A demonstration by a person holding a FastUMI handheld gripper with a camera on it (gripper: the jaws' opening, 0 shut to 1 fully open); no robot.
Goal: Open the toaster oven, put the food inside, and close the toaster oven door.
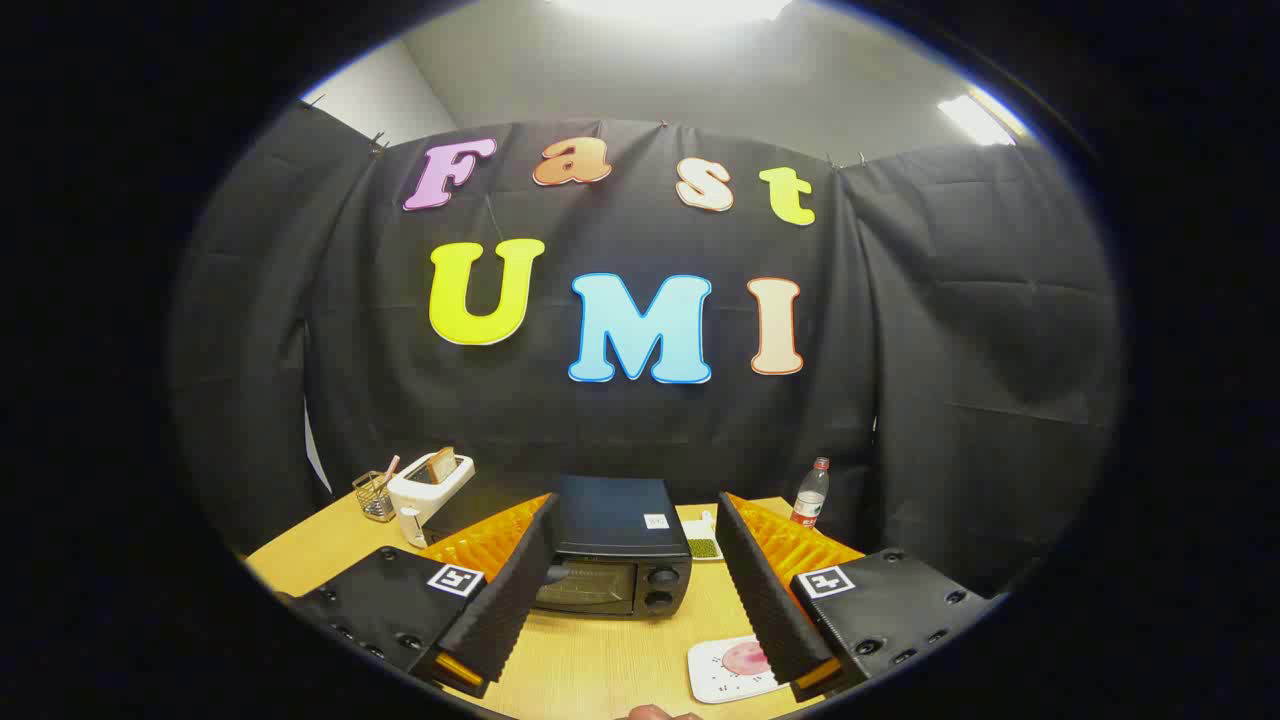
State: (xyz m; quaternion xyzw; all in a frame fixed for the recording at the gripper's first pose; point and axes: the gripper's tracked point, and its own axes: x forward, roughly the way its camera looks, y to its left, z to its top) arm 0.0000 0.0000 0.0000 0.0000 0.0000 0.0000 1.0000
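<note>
A black toaster oven (615, 545) stands on the wooden table (600, 660), its glass door shut and two knobs on its right side. My gripper (635, 580) is open, held above the table with the oven framed between and beyond its fingers (510, 590). A pink round piece of food (745, 658) lies on a white plate (715, 672) near the right finger, partly hidden by it.
A white pop-up toaster (428, 485) with a slice in it and a wire cup (374, 496) stand at the back left. A water bottle (810, 493) stands at the back right. A small dish with green bits (704, 547) lies right of the oven.
</note>
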